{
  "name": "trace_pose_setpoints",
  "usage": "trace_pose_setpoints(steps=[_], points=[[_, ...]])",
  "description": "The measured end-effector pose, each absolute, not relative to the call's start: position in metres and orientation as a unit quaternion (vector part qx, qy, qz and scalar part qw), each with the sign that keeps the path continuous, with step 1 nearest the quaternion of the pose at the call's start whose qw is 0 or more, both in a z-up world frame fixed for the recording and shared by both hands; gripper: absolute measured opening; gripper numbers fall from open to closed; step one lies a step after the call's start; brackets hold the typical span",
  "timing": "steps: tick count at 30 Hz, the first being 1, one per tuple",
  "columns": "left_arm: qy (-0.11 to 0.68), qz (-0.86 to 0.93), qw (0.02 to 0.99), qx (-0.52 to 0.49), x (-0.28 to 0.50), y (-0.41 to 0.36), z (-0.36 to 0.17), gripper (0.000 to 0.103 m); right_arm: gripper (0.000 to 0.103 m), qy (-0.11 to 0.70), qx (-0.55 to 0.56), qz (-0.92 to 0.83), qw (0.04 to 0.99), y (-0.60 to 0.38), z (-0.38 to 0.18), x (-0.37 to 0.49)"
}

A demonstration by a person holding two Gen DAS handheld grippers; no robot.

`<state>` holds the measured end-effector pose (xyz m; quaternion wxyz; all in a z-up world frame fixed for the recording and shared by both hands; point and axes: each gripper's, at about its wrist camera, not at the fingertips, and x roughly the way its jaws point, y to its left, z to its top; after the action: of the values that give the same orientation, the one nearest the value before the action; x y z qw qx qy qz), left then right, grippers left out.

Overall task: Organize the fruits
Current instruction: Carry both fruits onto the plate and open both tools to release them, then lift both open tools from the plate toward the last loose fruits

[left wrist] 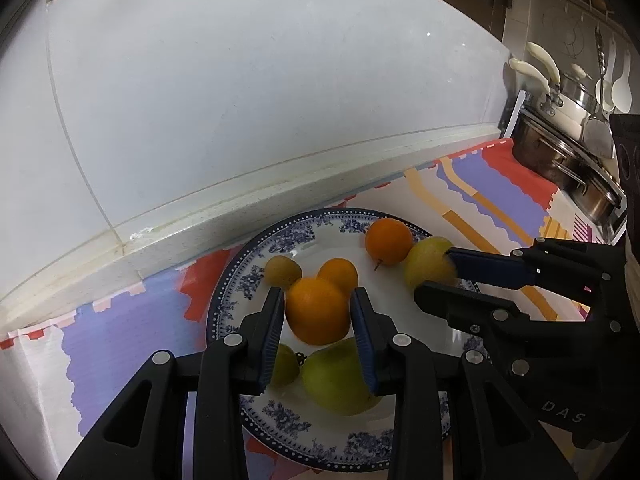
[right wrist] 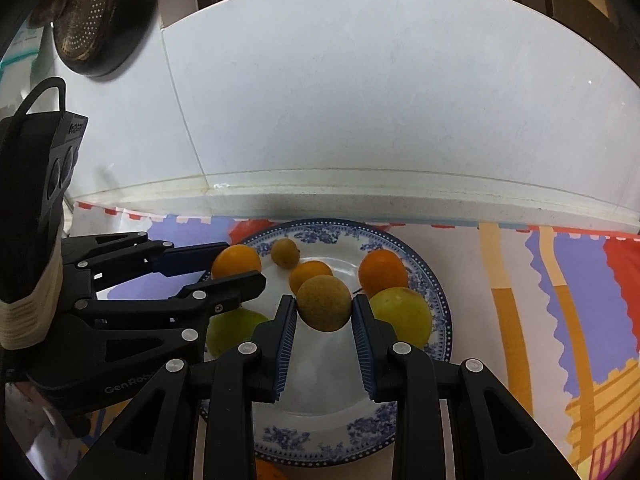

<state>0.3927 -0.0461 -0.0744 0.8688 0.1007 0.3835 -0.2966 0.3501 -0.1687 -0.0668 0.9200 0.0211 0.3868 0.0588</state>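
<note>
A blue-patterned white plate [left wrist: 256, 268] [right wrist: 436, 308] holds several fruits. My left gripper [left wrist: 318, 304] is shut on a large orange [left wrist: 318, 310] and holds it over the plate. My right gripper [right wrist: 324, 308] is shut on a brownish-yellow round fruit [right wrist: 324, 308]; in the left wrist view that fruit [left wrist: 428, 266] sits between the right gripper's fingers [left wrist: 480, 268]. On the plate lie two more oranges [left wrist: 388, 240] [left wrist: 340, 272], a small brownish fruit [left wrist: 282, 270], a small green fruit [left wrist: 286, 366] and a large green fruit [left wrist: 336, 380]. In the right wrist view a yellow-green fruit [right wrist: 404, 314] lies right of my fingers.
The plate sits on a patterned mat [left wrist: 500, 196] [right wrist: 560, 280] against a white tiled wall and ledge [left wrist: 240, 196]. Steel pots [left wrist: 568, 152] and hanging utensils stand at the far right. A dark strainer [right wrist: 88, 12] hangs at the upper left.
</note>
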Motion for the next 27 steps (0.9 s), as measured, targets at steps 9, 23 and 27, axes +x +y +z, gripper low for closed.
trace_pose_setpoints(steps=[9,23,27], points=[[0.366,-0.288,0.879,0.102,0.379,-0.043,-0.064,0.042,0.031,0.385,0.025,0.048,0.922,-0.174,-0.063,0.341],[0.302,-0.266,0.911,0.09,0.32,-0.023,-0.013,0.062,0.039,0.342,0.013,0.035,0.939,-0.176,-0.026,0.294],[0.288,-0.259,0.918,0.087,0.3,-0.017,-0.002,0.065,0.041,0.329,0.002,0.03,0.944,-0.175,-0.014,0.276]])
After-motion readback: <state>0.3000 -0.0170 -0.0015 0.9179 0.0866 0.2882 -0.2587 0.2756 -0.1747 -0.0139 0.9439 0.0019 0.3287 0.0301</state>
